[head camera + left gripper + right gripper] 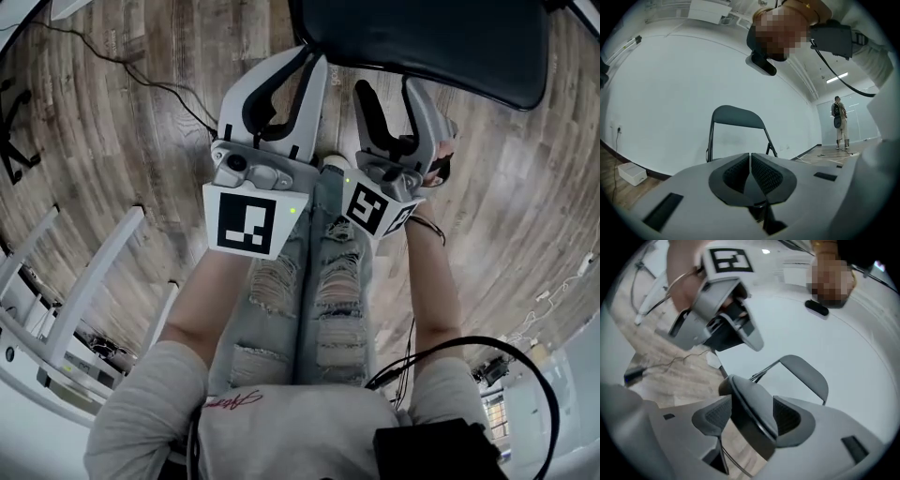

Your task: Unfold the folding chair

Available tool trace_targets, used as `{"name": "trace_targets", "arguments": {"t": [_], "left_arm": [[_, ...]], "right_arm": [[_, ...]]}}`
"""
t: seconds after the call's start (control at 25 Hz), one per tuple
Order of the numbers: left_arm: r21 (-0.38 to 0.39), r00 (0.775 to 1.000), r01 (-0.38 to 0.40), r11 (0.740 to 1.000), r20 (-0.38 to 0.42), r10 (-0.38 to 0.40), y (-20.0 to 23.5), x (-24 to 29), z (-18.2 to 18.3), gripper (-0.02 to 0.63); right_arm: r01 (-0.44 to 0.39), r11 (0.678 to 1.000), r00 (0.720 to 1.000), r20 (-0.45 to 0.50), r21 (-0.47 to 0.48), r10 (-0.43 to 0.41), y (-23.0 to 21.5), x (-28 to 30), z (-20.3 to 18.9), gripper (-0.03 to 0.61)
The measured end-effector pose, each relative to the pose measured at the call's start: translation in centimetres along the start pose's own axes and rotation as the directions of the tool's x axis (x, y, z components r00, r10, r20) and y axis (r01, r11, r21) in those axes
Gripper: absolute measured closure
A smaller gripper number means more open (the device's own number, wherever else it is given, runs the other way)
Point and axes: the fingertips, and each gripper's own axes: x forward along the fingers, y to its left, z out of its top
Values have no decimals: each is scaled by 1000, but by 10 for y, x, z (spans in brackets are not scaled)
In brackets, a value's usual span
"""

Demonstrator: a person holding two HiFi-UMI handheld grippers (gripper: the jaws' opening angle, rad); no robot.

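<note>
The dark folding chair stands before me on the wood floor; its seat (422, 37) fills the top of the head view. In the left gripper view its backrest (737, 117) rises against the white wall beyond my left gripper (750, 164), whose pads meet with nothing between them. That left gripper (314, 61) points at the seat's near edge. My right gripper (389, 89) sits beside it, jaws spread wide. In the right gripper view the seat's edge (750, 404) lies between the open pads of the right gripper (752, 420), which do not visibly press on it. The backrest (806, 376) shows behind.
A white slatted frame (84, 281) lies at the left, and a black cable (141, 75) runs over the floor. A white box (632, 172) sits by the wall. A person (840, 122) stands far off at the right. My jeans-clad legs (309, 281) are below the grippers.
</note>
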Motion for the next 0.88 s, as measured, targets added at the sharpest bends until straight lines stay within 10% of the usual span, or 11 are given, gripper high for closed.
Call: {"name": "trace_targets", "arguments": {"t": [0.16, 0.36, 0.4, 0.44, 0.88], "left_arm": [[-3, 999, 0, 1000, 41, 1, -11, 6, 64, 594], [5, 998, 53, 999, 40, -54, -32, 5, 192, 594], [9, 998, 48, 999, 44, -49, -33, 4, 219, 594], [13, 998, 43, 999, 52, -44, -33, 5, 245, 594], [26, 978, 124, 992, 167, -127, -70, 4, 426, 595]], "right_arm": [[62, 950, 998, 13, 305, -69, -78, -23, 58, 298], [136, 791, 984, 13, 596, -179, -202, -54, 144, 347], [150, 782, 981, 8, 605, -195, -227, -61, 163, 535], [153, 783, 978, 20, 603, -207, -250, -65, 183, 563], [101, 779, 950, 172, 619, -260, -405, -106, 315, 563]]}}
